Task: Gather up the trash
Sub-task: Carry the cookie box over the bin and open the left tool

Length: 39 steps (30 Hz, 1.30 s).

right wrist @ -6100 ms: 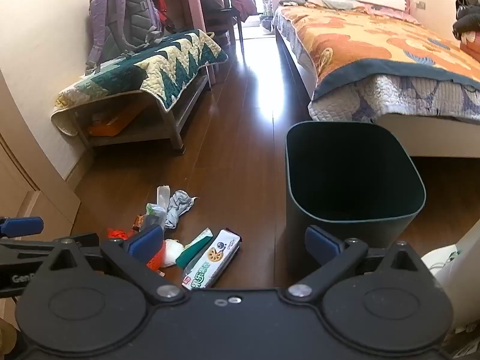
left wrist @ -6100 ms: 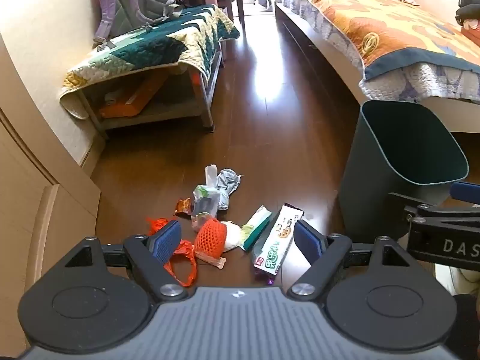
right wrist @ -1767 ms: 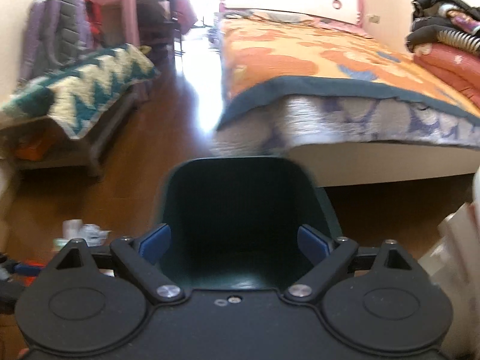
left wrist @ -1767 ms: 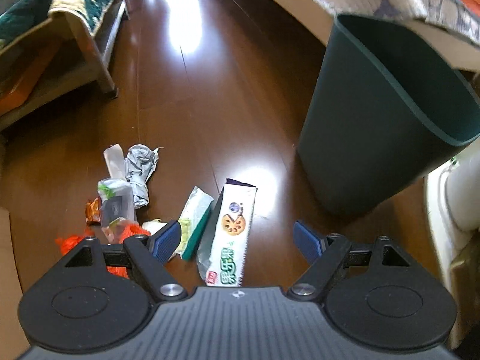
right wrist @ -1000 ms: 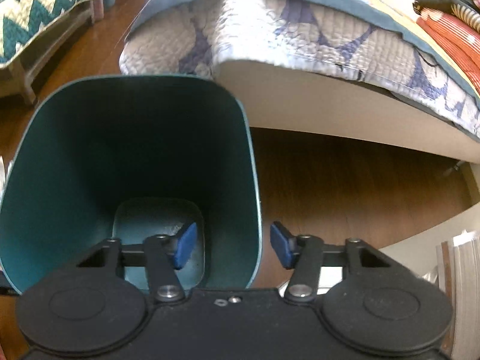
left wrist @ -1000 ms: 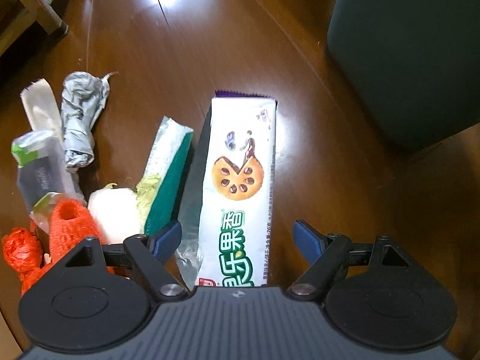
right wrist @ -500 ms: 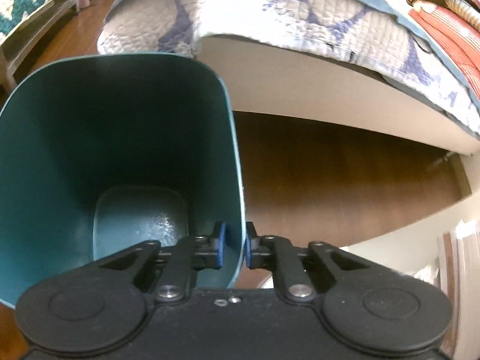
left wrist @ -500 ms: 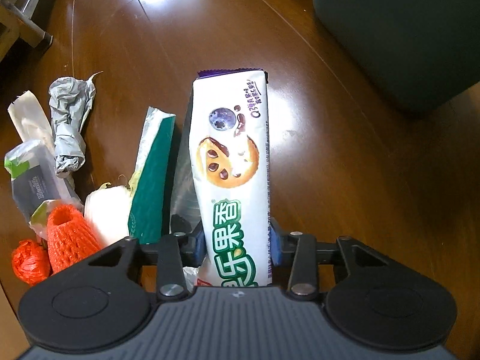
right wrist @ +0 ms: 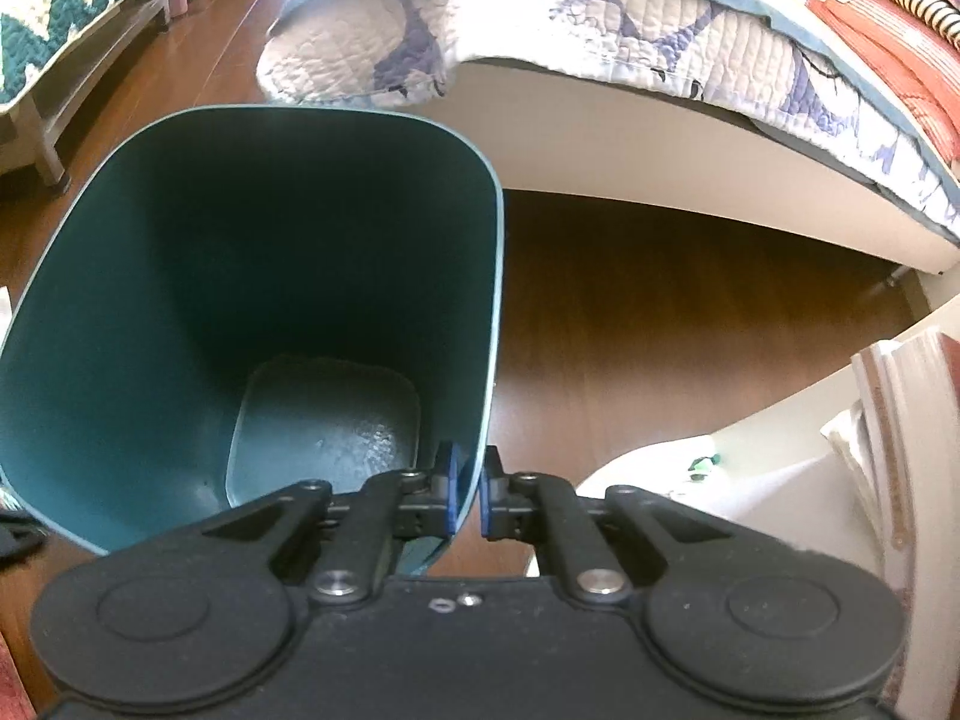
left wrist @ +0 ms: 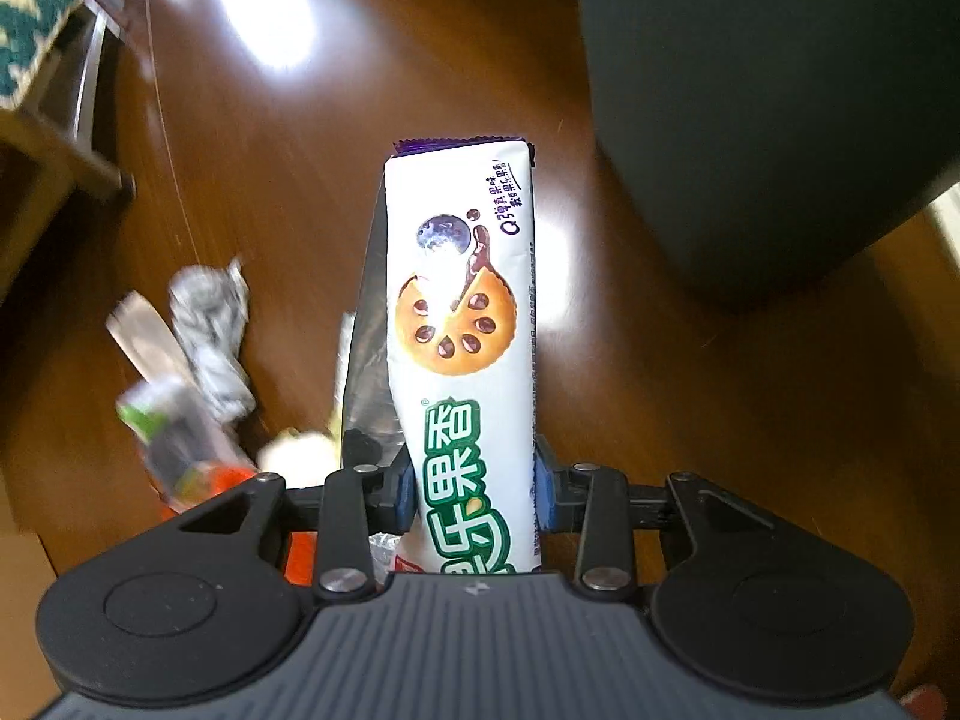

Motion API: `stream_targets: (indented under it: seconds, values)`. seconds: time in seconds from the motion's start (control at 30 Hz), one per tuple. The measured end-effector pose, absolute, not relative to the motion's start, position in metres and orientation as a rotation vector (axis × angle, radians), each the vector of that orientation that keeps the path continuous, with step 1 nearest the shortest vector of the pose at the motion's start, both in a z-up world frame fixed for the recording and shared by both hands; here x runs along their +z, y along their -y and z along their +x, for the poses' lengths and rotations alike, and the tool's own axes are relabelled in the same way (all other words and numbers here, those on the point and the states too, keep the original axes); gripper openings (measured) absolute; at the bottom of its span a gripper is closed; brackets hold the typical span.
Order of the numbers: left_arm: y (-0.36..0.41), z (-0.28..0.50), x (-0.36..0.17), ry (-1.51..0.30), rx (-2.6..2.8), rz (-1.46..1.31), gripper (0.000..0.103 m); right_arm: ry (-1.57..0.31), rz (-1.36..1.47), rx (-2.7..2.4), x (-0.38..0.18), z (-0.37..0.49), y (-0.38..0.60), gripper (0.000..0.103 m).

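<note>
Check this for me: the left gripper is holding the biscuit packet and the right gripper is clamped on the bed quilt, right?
Not quite. The right gripper is clamped on the bin's rim, not the quilt, as the right wrist view shows. The left gripper does hold the biscuit packet.

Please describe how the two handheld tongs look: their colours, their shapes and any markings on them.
Both are alike. The left tongs have a dark grey ribbed body, two round black discs at the sides, black linkage arms with silver screws, and blue pads on the fingertips. The right tongs have a smooth black body with the same discs, silver screws and blue pads. No cables, sleeves or lettering show.
</note>
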<state>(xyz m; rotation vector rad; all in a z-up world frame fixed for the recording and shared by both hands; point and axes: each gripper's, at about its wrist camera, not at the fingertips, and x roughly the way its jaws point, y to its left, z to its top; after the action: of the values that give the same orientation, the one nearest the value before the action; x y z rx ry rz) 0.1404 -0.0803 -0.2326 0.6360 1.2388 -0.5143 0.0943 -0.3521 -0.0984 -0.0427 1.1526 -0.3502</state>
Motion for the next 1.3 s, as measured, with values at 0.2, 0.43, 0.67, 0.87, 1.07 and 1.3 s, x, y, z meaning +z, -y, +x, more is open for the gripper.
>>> stream_targets:
  seconds: [0.2,0.43,0.67,0.87,1.07,1.3]
  values:
    - [0.064,0.140,-0.157,-1.140,-0.594,0.602,0.035,-1.138,-0.110,-0.380,-0.080,0.086,0.348,0.003]
    - [0.075,0.128,-0.075,-1.017,-0.741,0.539,0.035,-1.157,-0.223,-0.348,-0.066,0.074,0.323,0.002]
    - [0.118,0.108,-0.041,-1.015,-0.944,0.507,0.035,-1.170,-0.284,-0.331,-0.063,0.067,0.296,0.001]
    - [0.174,0.108,-0.081,-1.072,-1.033,0.569,0.035,-1.173,-0.297,-0.334,-0.064,0.066,0.281,0.002]
    - [0.209,0.107,-0.105,-1.100,-1.051,0.618,0.036,-1.178,-0.287,-0.353,-0.067,0.068,0.283,0.002]
    - [0.220,0.112,-0.128,-1.108,-1.085,0.643,0.043,-1.204,-0.290,-0.360,-0.071,0.071,0.280,0.003]
